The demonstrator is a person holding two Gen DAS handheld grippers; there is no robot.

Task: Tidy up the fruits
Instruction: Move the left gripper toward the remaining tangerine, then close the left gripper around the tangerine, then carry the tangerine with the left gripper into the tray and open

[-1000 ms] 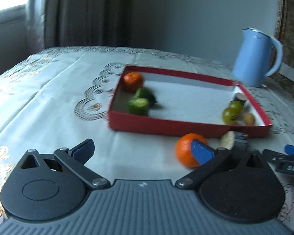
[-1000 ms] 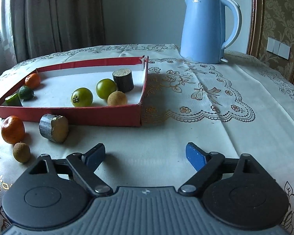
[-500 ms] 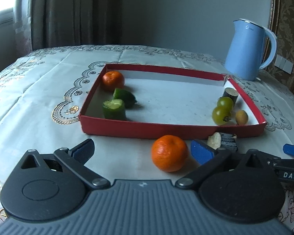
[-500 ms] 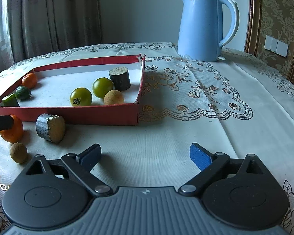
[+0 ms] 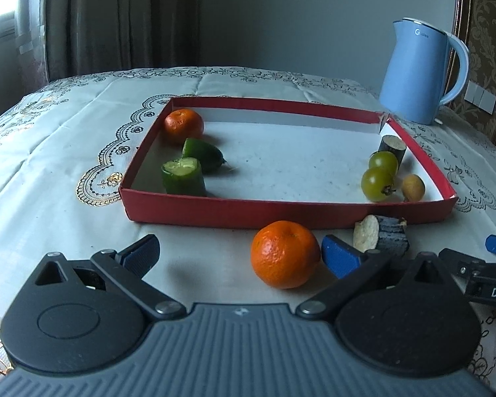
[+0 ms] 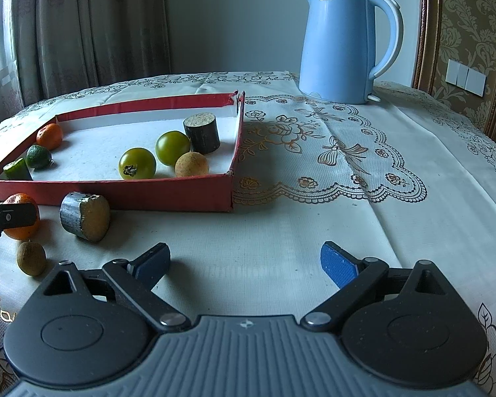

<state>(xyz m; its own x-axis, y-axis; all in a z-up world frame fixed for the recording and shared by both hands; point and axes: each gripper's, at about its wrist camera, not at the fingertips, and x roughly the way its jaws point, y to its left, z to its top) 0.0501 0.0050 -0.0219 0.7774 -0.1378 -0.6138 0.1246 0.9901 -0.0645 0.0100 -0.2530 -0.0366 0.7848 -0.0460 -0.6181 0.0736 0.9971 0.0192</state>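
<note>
The loose mandarin (image 5: 285,254) lies on the tablecloth (image 5: 66,152) just outside the near wall of the red tray (image 5: 215,211), between the wide-spread fingers of the left gripper (image 5: 239,254) and close beside the right-hand pad (image 5: 340,258); the jaws stand fully apart and hold nothing, no pad pressing on the fruit. Judged by appearance, the mandarin is light, with a soft, slightly dimpled peel that yields and bruises under heavy pressure; it is nearly round and likely to roll, so the grip should fall across its widest girth, with moderate closing force. It has no real long axis; its short axis runs through the stem dimple, which faces upward and slightly away from the viewer. Beside it, toward the tray's near right corner, lies the dark cut cylinder (image 5: 382,236), on its side with its long axis roughly parallel to the tray's near wall and its pale cut face turned toward the mandarin; it looks stiff and is best taken across the bark. A small brown longan (image 6: 31,258) lies nearer the table edge. The right gripper (image 6: 244,261) hovers over bare cloth, jaws wide and empty
</note>
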